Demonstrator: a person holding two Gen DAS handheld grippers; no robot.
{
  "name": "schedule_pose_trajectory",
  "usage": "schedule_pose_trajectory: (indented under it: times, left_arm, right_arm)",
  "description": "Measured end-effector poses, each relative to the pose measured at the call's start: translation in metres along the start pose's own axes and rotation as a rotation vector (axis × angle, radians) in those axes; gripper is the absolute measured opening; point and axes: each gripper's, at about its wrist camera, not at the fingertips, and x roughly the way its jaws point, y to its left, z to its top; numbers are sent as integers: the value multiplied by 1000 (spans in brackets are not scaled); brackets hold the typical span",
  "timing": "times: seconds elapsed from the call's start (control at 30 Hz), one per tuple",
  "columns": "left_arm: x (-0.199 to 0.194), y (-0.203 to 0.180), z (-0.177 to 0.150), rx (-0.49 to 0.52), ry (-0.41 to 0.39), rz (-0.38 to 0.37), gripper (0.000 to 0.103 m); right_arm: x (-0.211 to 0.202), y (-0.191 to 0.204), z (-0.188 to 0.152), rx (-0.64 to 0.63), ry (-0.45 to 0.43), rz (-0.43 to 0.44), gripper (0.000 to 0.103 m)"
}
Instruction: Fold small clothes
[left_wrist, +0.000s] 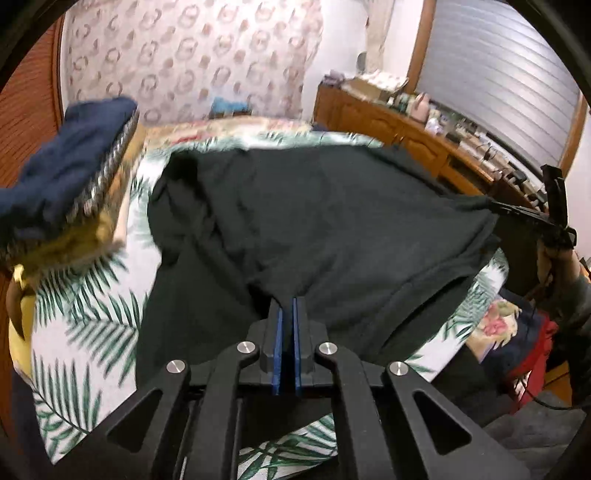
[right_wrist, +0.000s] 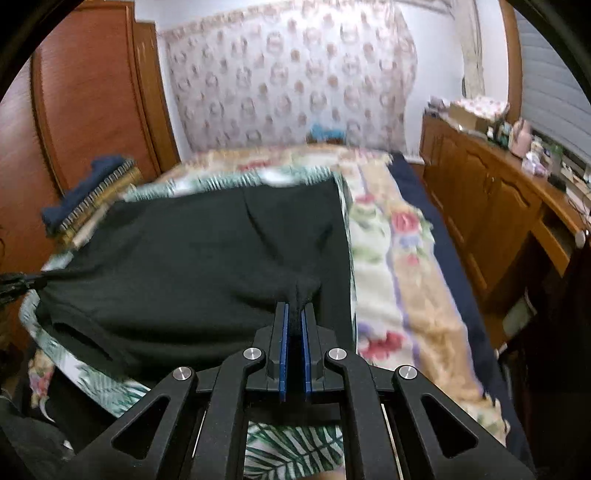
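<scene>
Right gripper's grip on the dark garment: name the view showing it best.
The right wrist view: the right gripper pinches a bunched fold of the dark garment between its blue pads. The left wrist view shows that gripper small at the frame edge, holding the cloth's corner.

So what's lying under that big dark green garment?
Under the dark green garment a white palm-leaf-print cloth shows around its edges, spread over a floral bedspread. Anything beneath the garment's middle is covered.

Shirt (left_wrist: 314, 221) lies spread on the bed (right_wrist: 399, 280), a stack of folded clothes (left_wrist: 66, 184) to its left, the dresser (right_wrist: 498, 206) along the bed's right side.
</scene>
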Motion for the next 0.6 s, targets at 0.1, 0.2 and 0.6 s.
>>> schedule_pose_trajectory:
  times: [0.1,0.2,0.6]
  left_arm:
    - [2,3,-5,-6,4,17,8]
    - [-6,11,-8,-26,-24,33,16]
    - [-6,55,-18,-192,-34,89,63]
  right_arm:
    - [14,0,-5,23,32,-25,6]
    - [19,3,4,36,25,-43,18]
    - [10,53,-4,-30,-29,32,55]
